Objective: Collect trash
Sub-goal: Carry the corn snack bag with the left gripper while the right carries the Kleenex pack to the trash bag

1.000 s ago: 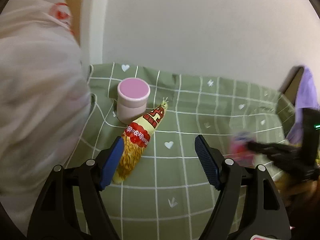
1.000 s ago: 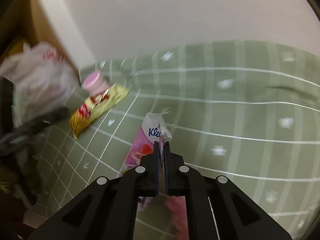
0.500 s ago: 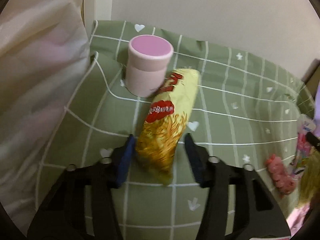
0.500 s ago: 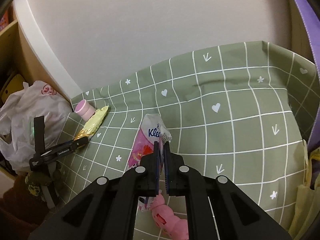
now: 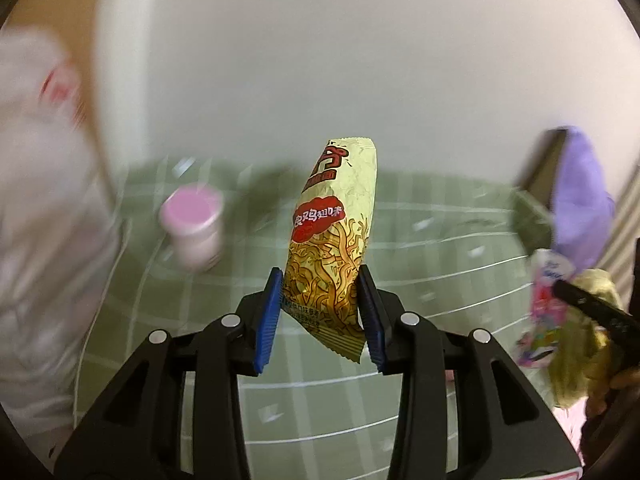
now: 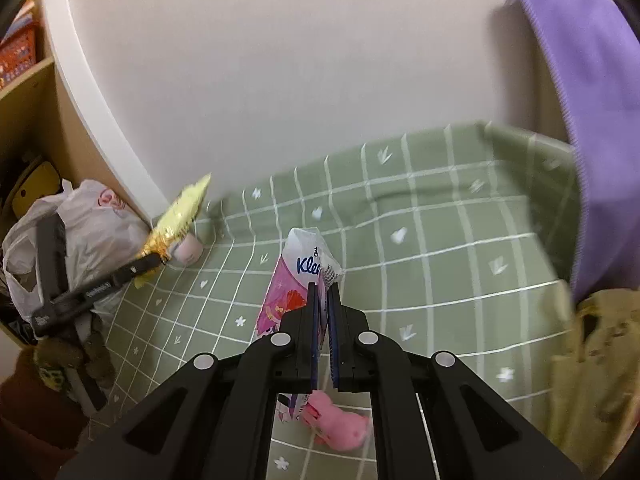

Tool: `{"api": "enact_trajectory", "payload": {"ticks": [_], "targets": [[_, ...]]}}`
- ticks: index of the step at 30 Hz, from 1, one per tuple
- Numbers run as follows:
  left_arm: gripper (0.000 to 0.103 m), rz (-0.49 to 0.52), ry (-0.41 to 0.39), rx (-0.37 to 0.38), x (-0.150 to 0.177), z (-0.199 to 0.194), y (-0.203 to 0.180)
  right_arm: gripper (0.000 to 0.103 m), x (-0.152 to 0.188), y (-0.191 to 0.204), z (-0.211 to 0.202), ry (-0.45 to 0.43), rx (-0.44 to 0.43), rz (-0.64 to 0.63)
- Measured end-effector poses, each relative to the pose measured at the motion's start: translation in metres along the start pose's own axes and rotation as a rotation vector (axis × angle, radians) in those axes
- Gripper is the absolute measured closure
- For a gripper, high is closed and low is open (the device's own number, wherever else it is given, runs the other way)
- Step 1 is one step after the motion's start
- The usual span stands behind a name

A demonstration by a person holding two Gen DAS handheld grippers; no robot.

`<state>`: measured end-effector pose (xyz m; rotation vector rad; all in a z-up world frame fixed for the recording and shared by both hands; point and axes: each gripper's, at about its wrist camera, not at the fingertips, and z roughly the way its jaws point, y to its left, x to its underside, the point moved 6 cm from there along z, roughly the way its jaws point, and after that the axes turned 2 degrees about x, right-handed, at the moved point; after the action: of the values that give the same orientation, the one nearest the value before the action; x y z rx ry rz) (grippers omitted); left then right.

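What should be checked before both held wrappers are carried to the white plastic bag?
1. Left gripper hold on the yellow noodle packet: ok, its jaws have just been closing and the pads press its lower end.
2. Packet clear of the green tablecloth: ok, lifted.
3. Right gripper hold on the pink tissue pack: ok, shut on its edge.
4. White plastic bag mouth open: cannot tell.
5. Pink-lidded jar upright: ok, though blurred.
6. Trash left: not ok, a pink object lies on the cloth.

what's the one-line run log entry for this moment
left tongs: shut on noodle packet | right tongs: shut on tissue pack | both lifted
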<state>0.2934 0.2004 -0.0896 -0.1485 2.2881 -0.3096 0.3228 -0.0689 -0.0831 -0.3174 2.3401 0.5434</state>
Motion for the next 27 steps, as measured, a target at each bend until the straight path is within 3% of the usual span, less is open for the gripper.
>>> {"api": "enact_trajectory", "payload": {"ticks": [8,14,17,21,27], "targets": [[0.067,0.18,-0.047,0.224,-0.034,-0.015,-0.104,0.097,-0.017,-0.029,-0.083,-0.167,0.112,0.006],[0.067,0.327,-0.043,0.439,-0.046,-0.015,-0.194,0.097,-0.027,-0.057,-0.162,-0.308,0.286,0.004],[0.067,0.396,-0.032,0.554,-0.048,-0.016,-0.242,0.097,-0.026,-0.072,-0.188,-0.333,0.363,0.016],[0.067,0.491,0.012,0.675,-0.038,-0.012,-0.3,0.097,-0.014,-0.105,-0.222,-0.344,0.479,0.09],[0.067,0.588,0.142,0.782,-0.007,0.008,-0.364,0.097,0.006,-0.131,-0.259,-0.369,0.595,0.151]]}}
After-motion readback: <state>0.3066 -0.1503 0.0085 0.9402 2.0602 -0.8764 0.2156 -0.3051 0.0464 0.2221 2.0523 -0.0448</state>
